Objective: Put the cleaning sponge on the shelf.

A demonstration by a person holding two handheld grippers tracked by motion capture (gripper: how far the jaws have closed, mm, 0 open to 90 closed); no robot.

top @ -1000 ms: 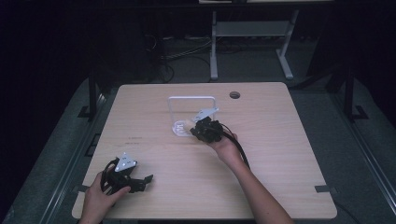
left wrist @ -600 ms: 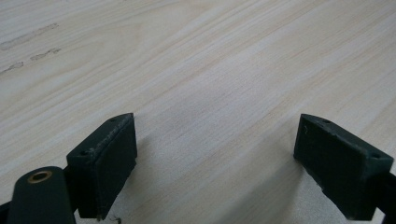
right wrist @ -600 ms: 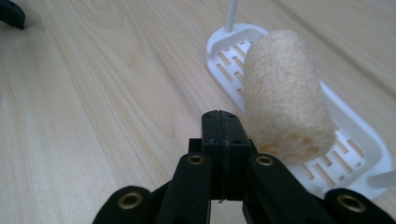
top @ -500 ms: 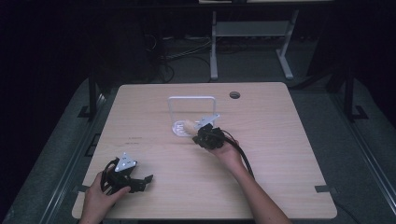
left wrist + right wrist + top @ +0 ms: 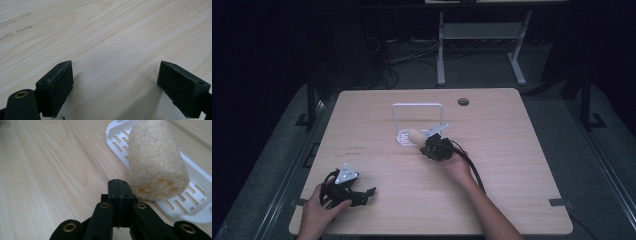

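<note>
Right gripper view: loofah (image 5: pixel 156 162) (on tray (image 5: pixel 197 212)) beside tongs (image 5: pixel 119 192).

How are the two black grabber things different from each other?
The left gripper has its jaws wide open over bare wood, while the right gripper has its jaws pressed shut with nothing between them. The left gripper rests near the light wooden table's front edge; the right gripper sits mid-table beside the beige loofah sponge on the white slotted tray. Both are black and hand-held.
</note>
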